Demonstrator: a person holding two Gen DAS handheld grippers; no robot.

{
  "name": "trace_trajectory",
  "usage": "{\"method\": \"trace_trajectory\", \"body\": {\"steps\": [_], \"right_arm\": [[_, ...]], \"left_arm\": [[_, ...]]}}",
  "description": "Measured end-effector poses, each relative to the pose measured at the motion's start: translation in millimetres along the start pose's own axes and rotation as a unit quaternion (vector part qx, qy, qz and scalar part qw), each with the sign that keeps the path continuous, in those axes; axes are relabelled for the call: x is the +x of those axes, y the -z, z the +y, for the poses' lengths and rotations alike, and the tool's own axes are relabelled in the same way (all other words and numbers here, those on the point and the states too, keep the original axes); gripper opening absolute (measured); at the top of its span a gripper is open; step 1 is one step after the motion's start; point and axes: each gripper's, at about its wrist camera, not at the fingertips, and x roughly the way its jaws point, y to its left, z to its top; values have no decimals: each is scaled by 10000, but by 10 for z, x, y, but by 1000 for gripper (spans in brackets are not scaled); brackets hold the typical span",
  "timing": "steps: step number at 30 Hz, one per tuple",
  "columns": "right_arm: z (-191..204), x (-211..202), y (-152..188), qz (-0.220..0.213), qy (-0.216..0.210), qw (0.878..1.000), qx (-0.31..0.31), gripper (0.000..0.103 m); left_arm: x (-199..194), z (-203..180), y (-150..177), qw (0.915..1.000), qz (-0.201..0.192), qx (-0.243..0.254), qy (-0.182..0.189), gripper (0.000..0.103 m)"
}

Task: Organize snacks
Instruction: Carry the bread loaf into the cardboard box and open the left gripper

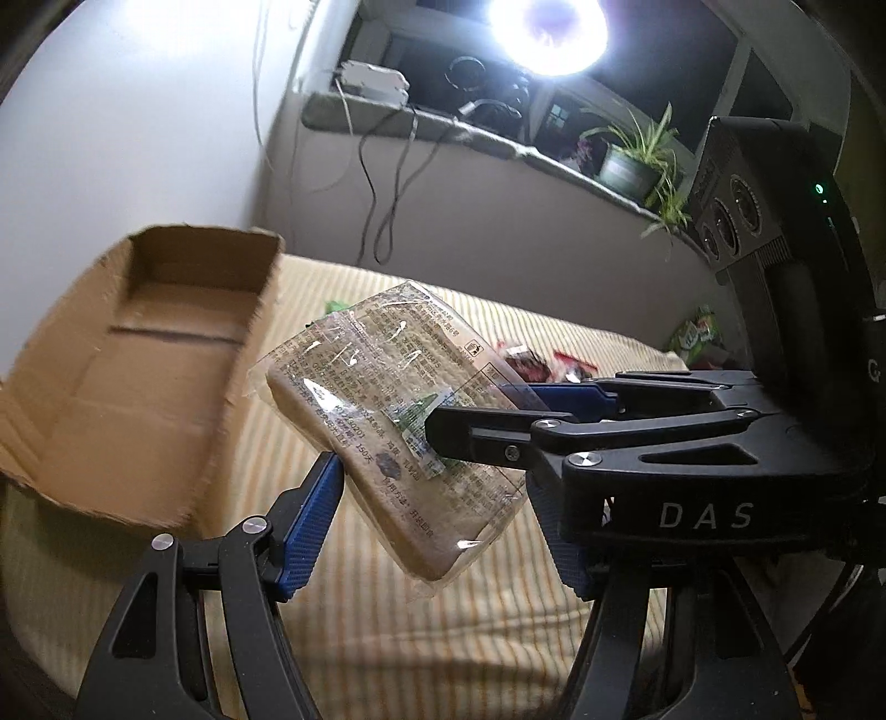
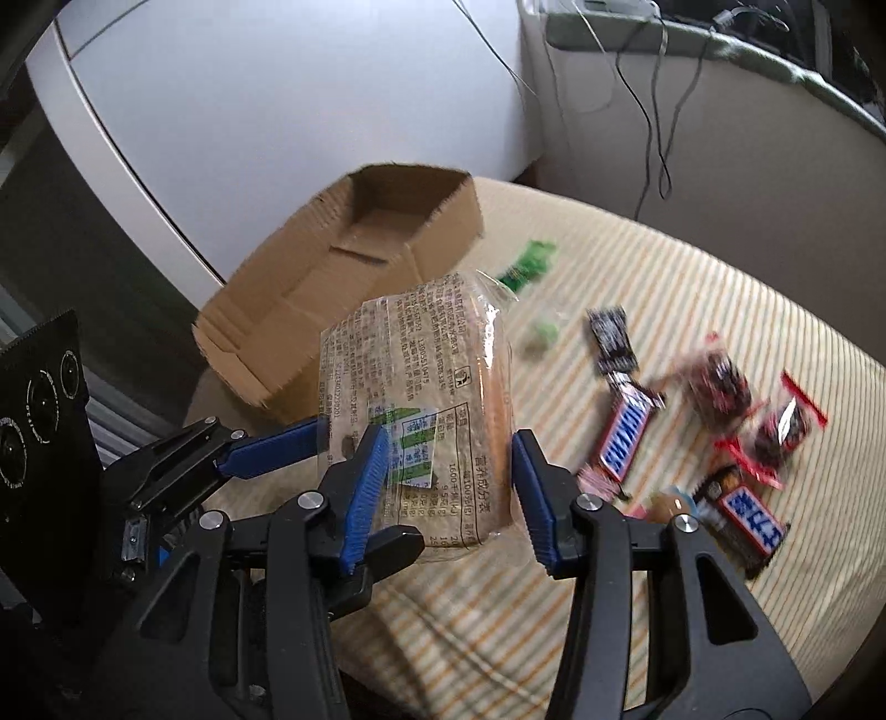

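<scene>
A clear-wrapped bread packet (image 1: 387, 399) (image 2: 421, 360) with printed text hangs above the striped bed, held from two sides. My left gripper (image 1: 437, 476) (image 2: 368, 482) is shut on its long edges, its blue pads (image 1: 315, 515) pressing the wrapper. My right gripper (image 2: 449, 440) (image 1: 476, 410) is also shut on it, clamping the lower end of the packet. An open, empty cardboard box (image 1: 138, 360) (image 2: 360, 266) lies on the bed just behind and left of the packet.
Loose snacks lie on the striped bed cover (image 2: 637, 609): two Snickers bars (image 2: 626, 437) (image 2: 747, 520), dark red-edged packets (image 2: 717, 382), a small black packet (image 2: 612, 338), a green wrapper (image 2: 526, 266). Behind are a sill with a potted plant (image 1: 637, 160), hanging cables and a bright lamp (image 1: 545, 33).
</scene>
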Motion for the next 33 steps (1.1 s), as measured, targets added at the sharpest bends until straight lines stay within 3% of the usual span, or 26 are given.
{"method": "trace_trajectory", "body": {"steps": [16, 33], "right_arm": [[597, 310, -497, -110, -382, 9985, -365, 48], [952, 900, -823, 90, -601, 9966, -561, 48]], "left_arm": [[-349, 582, -140, 9977, -370, -170, -535, 67], [-230, 1100, -184, 9940, -364, -482, -910, 67]]}}
